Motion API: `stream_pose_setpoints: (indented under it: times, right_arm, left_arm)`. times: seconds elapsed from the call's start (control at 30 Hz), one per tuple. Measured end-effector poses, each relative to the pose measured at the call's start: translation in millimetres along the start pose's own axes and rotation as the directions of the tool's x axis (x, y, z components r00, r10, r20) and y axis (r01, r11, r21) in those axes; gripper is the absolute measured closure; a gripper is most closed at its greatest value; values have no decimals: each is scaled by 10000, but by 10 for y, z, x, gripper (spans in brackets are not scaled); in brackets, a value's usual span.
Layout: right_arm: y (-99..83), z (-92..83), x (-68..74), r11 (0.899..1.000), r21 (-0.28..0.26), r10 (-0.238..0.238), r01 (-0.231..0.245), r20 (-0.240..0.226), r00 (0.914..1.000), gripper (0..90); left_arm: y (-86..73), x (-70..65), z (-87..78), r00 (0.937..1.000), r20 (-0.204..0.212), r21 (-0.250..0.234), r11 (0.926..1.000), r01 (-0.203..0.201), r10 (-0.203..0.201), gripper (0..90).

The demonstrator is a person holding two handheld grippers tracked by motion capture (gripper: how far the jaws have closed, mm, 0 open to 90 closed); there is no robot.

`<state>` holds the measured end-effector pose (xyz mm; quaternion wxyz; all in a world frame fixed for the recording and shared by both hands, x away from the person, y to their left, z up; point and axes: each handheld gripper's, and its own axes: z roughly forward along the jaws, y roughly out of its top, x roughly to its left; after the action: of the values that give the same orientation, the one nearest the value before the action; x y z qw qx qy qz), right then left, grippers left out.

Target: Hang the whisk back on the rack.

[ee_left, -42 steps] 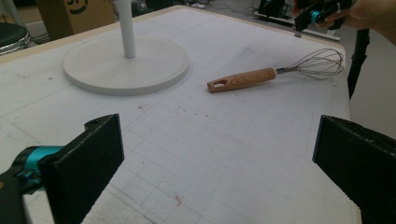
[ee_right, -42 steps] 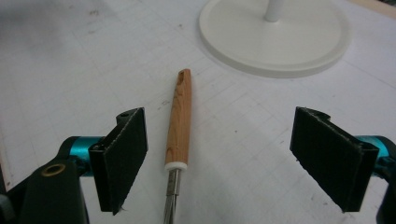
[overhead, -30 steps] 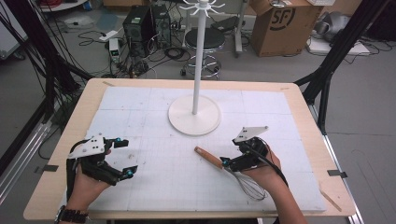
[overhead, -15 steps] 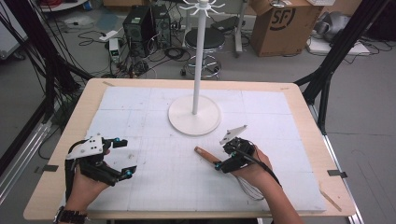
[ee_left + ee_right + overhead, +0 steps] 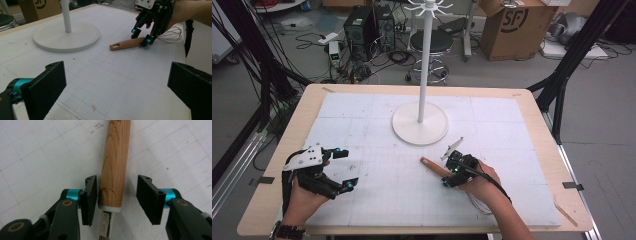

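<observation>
From the high view, the right claw (image 5: 451, 172) has come down and left since a second ago, onto the near end of the wooden handle of the wire whisk (image 5: 434, 166), which lies on the white gridded counter (image 5: 362, 125) near the round base of the white pole stand (image 5: 420, 122); the left claw (image 5: 343, 169) has kept its place at the near left, spread wide over bare mat. That reads as a grasp about to close, with lifting not yet begun. In the left gripper view, its two black pads stand far apart with nothing between them, and farther off the right claw straddles the handle while the wire loops (image 5: 170, 33) trail behind it. In the right gripper view, the jaws have just been closing: one pad seems to touch the handle (image 5: 115, 165), though that is hard to tell, and the other is apart, so it is not yet clamped. Count: one whisk, one stand, two claws.
</observation>
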<state>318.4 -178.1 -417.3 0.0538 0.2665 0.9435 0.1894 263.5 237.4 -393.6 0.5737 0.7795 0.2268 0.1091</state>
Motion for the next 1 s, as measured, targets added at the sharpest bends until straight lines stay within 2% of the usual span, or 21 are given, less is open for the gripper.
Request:
stream_pose_setpoints:
  times: [0.13, 0.3, 0.5, 0.6, 0.67, 0.73, 0.87, 0.93, 1.0]
  right_arm:
    - [3, -14, -13, 9999, 7, -117, 118, -263, 9996, 661]
    - [-9, -24, -54, 9999, 34, 109, -108, -487, 9988, 692]
    - [-17, -40, -49, 9999, 31, -154, 156, -563, 9983, 699]
    - [-17, -86, -40, 9996, -227, -196, 184, -511, 9985, 699]
    - [-20, -134, -49, 9975, -688, -213, 173, -575, 9981, 700]
    - [-25, -200, -57, 9938, -1110, -155, 84, -634, 9979, 701]
    - [-39, -386, -92, 9770, -2130, -17, -112, -603, 9982, 703]
    - [-55, -494, -116, 9588, -2828, 80, -260, -646, 9979, 704]
    - [-67, -571, -139, 9456, -3245, 59, -256, -616, 9981, 704]
  left_arm:
    - [-3, 0, 0, 10000, 9, -20, 10000, 51, -51, 24]
    - [-2, -1, -2, 10000, 14, -29, 10000, 49, -49, 24]
    - [-3, 0, 0, 10000, -3, -8, 10000, 32, -32, 24]
    - [-3, 2, 3, 10000, 11, 10, 10000, 9, -9, 24]
    - [-3, 1, 3, 10000, 9, 9, 10000, 5, -5, 24]
    - [-2, 0, 0, 10000, 11, 0, 10000, -2, 2, 24]
    - [-3, 0, 0, 10000, 7, -5, 10000, 13, -13, 24]
    - [-2, -1, -1, 10000, 13, -19, 10000, 18, -18, 24]
    - [0, -3, -3, 10000, 17, -14, 10000, 16, -16, 24]
